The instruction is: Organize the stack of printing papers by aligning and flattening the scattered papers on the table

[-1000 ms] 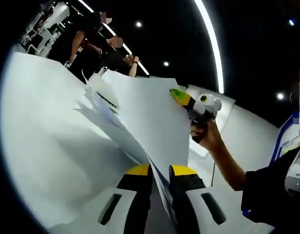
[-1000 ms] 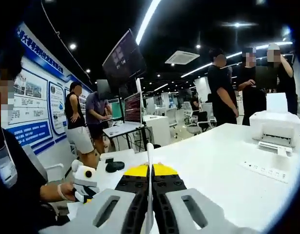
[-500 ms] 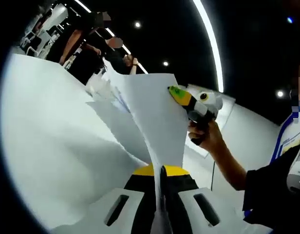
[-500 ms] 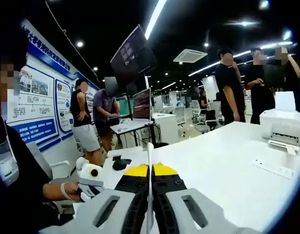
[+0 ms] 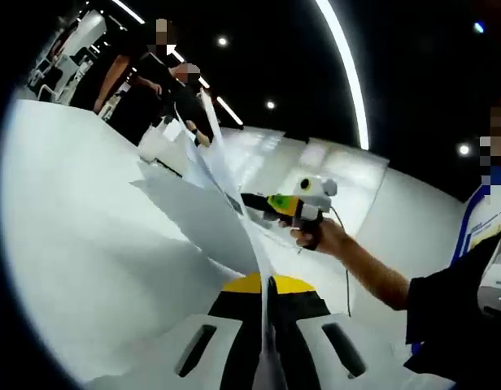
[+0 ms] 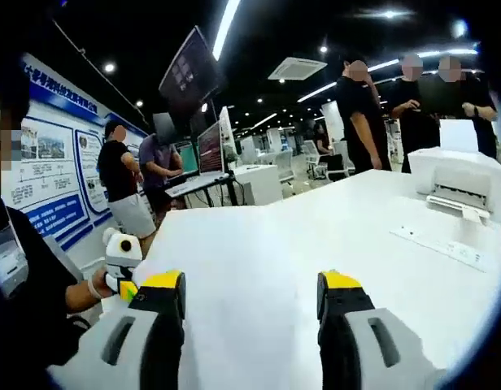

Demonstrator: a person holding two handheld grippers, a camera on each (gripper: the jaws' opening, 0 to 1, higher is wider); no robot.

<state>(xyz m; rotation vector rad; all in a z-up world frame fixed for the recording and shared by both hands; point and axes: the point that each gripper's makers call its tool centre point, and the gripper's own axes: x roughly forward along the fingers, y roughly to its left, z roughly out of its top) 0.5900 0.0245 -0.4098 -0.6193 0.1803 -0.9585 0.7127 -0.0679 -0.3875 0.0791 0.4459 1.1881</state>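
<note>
A loose sheaf of white printing papers (image 5: 203, 213) stands lifted off the white table (image 5: 63, 244), fanned out and seen nearly edge-on. My left gripper (image 5: 268, 283) is shut on the papers' near edge, which runs up from between its yellow-tipped jaws. My right gripper (image 5: 263, 201), held by a hand (image 5: 320, 237), hovers just right of the papers, apart from them. In the right gripper view its jaws (image 6: 252, 284) stand wide open over the table (image 6: 259, 244) with nothing between them. The left gripper (image 6: 120, 258) shows at the left there, in a hand.
A white printer (image 6: 455, 179) stands at the table's far right, with a power strip (image 6: 439, 243) in front of it. Several people stand behind the table and by desks with monitors (image 6: 210, 148). The person's dark sleeve (image 5: 446, 317) fills the right of the left gripper view.
My right gripper has opened and let go of the paper it was pinching. It moved lower beside the papers. The sheets held by my left gripper turned edge-on.
</note>
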